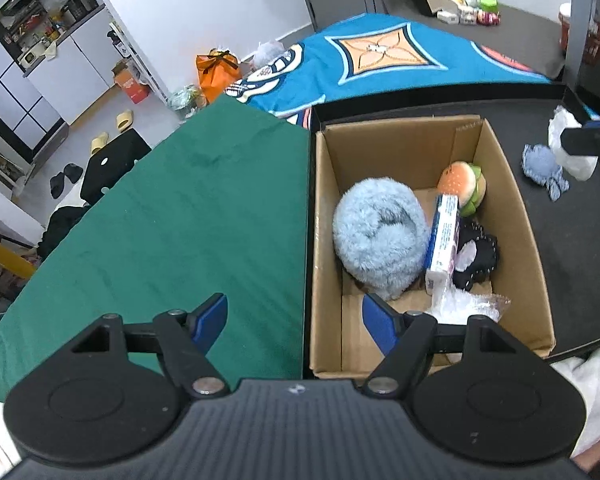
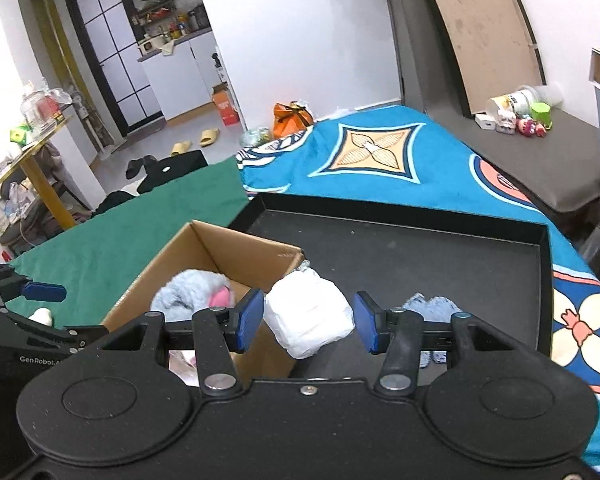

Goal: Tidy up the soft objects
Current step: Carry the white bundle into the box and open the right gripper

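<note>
The soft objects are split between the cardboard box and the black tray the box stands in. Inside the box I see a fluffy pale-blue plush on the left, a small burger plush toward the far right corner, a narrow white carton standing on edge between them, a black soft item on the right beside the carton, and crinkled clear plastic at the near end. Outside the box, on the tray floor, lie a small blue knitted toy and a white soft bundle; the bundle sits just beside the box's right wall. My left gripper hangs over the seam where the green cloth meets the tray's left edge, its jaws wide apart with nothing between them. My right gripper points down at the white bundle, jaws partly open. The bundle shows between the blue pads; its left side looks to be up against the left pad, while a gap shows before the right pad, so I cannot tell whether it is held. Beyond the tray a blue patterned blanket covers the bed.
</note>
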`<state>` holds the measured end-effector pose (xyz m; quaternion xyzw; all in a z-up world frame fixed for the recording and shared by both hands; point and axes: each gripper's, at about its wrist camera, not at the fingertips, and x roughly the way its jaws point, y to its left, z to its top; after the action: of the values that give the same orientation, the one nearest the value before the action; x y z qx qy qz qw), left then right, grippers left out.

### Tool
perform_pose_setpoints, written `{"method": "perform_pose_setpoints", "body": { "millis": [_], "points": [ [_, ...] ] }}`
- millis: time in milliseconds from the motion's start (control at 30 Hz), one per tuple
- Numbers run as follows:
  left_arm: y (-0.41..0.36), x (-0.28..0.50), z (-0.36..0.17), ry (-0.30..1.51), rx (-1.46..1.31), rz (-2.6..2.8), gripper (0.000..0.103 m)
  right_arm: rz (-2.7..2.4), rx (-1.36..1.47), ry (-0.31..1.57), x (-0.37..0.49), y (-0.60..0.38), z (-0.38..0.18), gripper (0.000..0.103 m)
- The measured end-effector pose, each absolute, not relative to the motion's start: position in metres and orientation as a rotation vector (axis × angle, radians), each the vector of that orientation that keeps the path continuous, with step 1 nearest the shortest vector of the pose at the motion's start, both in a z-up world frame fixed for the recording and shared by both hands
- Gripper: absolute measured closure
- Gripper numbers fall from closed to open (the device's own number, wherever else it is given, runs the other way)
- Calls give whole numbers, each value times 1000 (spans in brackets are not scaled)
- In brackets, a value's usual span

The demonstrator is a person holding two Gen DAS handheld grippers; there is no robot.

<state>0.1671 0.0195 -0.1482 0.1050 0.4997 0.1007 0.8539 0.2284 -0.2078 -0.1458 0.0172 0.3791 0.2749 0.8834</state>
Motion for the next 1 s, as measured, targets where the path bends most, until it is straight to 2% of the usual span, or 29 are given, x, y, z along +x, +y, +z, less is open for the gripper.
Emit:
{"method": "perform_pose_setpoints", "body": {
  "millis": [267,367,533,600,1000],
  "points": [
    [35,166,-147,1038,135,154,36,619,27,751,221,-191,-137,54],
    [38,164,-151,1045,103,122,44,638,22,755,216,-185,-137,54],
    [39,162,-162,1062,97,90,67,667,-31,751,208,-169,-135,54],
    [41,163,-165,1069,88,80,72,676,-34,750,207,-165,-133,54],
    [46,169,-181,1125,73,42,87,742,-82,766,197,-132,-135,54]
  ]
}}
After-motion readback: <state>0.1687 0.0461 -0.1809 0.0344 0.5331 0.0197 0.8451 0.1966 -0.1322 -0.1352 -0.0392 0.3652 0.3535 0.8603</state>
